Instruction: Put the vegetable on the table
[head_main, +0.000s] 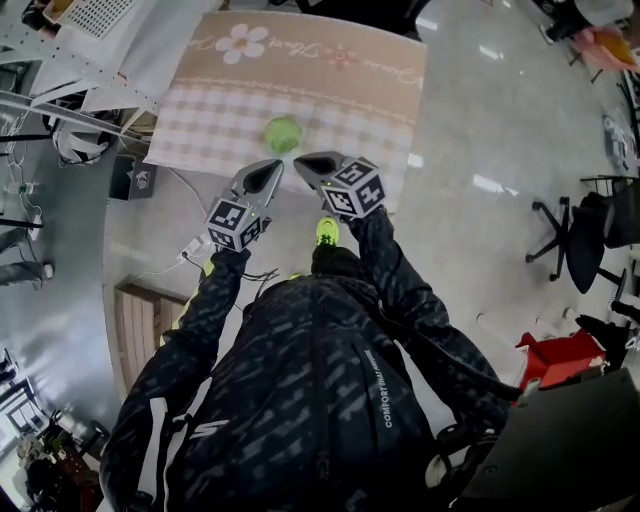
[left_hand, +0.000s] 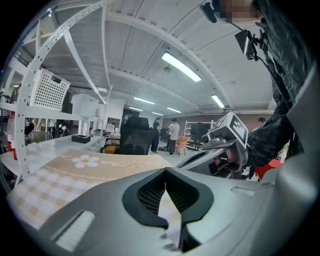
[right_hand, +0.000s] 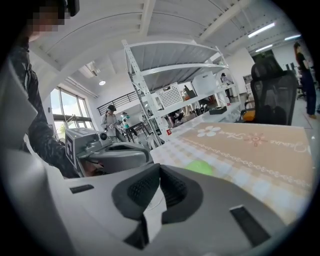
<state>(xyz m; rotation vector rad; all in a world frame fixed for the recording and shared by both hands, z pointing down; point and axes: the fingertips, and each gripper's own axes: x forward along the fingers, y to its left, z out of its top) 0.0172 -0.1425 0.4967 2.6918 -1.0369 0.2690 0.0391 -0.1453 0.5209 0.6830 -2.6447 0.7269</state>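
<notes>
Two grippers, one vegetable, one table. Left gripper: jaws clenched tight, nothing between them. Right gripper: jaws also pressed together, empty. In the head view the two tips sit side by side, near each other, at the table's near edge. The vegetable, round and green, lies on the table at 12 o'clock from the tips, close but touching neither. The cloth is checked, with a beige band and one white flower at 11 o'clock from the vegetable.

Vegetable on table; chair behind the table's far edge
</notes>
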